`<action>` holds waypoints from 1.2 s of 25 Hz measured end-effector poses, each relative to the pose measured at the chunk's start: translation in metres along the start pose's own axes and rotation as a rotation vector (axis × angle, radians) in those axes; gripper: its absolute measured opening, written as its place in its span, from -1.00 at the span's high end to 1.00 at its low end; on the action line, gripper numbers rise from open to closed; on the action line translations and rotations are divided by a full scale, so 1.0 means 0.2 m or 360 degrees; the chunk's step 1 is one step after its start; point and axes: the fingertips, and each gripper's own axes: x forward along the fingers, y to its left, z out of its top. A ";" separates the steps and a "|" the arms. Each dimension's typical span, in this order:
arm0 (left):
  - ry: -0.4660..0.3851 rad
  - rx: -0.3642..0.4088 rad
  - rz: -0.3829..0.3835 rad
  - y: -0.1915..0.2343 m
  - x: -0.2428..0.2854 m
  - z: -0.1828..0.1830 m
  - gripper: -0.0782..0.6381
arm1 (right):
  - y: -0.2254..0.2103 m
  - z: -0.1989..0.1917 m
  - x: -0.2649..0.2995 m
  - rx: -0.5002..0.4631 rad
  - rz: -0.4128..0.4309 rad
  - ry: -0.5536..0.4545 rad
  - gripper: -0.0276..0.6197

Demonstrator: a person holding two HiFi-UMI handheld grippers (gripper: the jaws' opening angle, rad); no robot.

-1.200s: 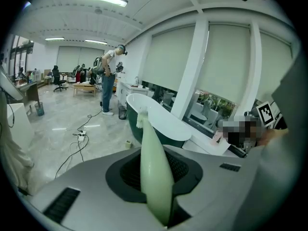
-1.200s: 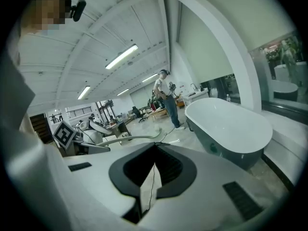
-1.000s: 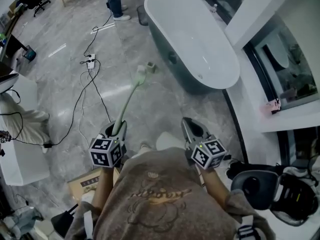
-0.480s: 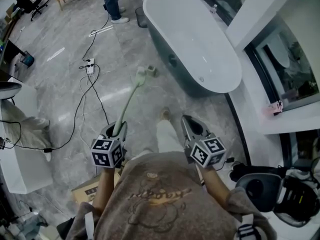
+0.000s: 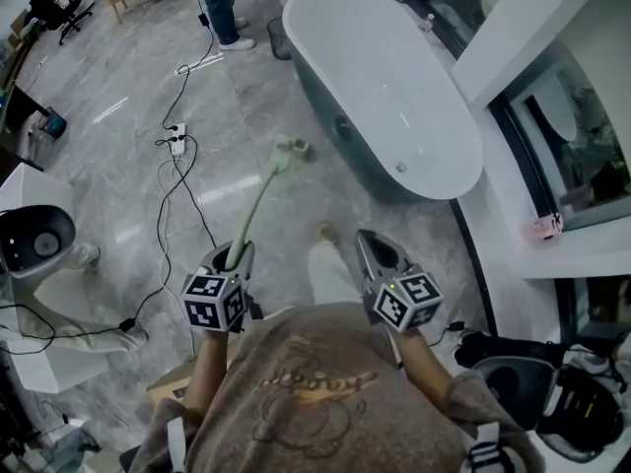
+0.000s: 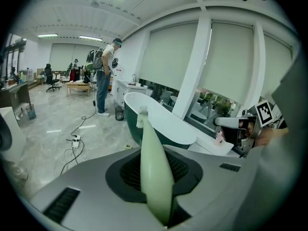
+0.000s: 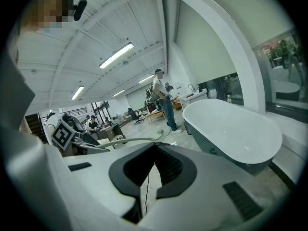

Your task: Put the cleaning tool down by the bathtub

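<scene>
Pale green long-handled brush point(image 5: 258, 200), held at its butt end in the left gripper point(image 5: 233, 254). Jaws part-closed and clamped on the handle, same grip as a second ago. Bristle head point(image 5: 291, 149) hangs above the grey floor point(image 5: 128, 166), aimed at the dark side of the bathtub point(image 5: 340, 116), near it but not touching.

Right gripper point(image 5: 380, 249): jaws together, nothing in them.

Change over the last second: person has stepped forward. A shoe point(image 5: 325, 231) now shows ahead of the body, and the tub sits a little closer.

Reading: approach nearly finished and the brush is not yet set down. Next step is probably to lower it onto the floor beside the tub, then open the jaws.
</scene>
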 end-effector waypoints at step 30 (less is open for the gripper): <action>0.0067 -0.0090 0.0066 0.23 0.89 0.70 0.59 | -0.67 0.66 0.87 0.0002 0.0172 0.0107 0.91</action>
